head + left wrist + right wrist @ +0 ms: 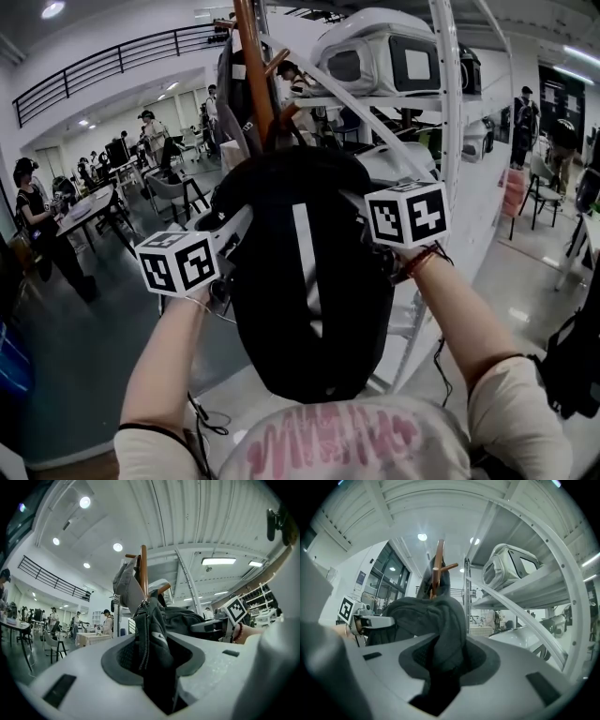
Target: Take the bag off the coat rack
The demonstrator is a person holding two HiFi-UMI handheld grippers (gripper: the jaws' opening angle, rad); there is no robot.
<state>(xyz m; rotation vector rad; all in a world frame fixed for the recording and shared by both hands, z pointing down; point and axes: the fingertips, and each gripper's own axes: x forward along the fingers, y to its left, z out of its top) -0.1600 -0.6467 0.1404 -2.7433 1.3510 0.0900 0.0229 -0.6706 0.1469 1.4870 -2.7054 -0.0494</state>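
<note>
At the coat rack (251, 66), bag (309, 281) grabbed both sides.
So left gripper (151, 667) and right gripper (440, 667) pinch its fabric; next up, lift clear.

From my feed I see a black fabric bag (309, 281) with a white stripe down its middle, hanging in front of me and filling the centre. Its top lies against a brown wooden coat rack pole (251, 75), where an angled peg sticks out. My left hand-held gripper (217, 236) meets the bag's upper left side, and my right hand-held gripper (375, 211) meets its upper right. Their marker cubes face me, and the fabric covers both sets of jaw tips. A red cord bracelet (422, 260) circles my right wrist. Behind the bag stands a white tubular shelf frame (448, 112) carrying a pale hard case (375, 52). At far left, people stand around a long worktop (89, 206).
</note>
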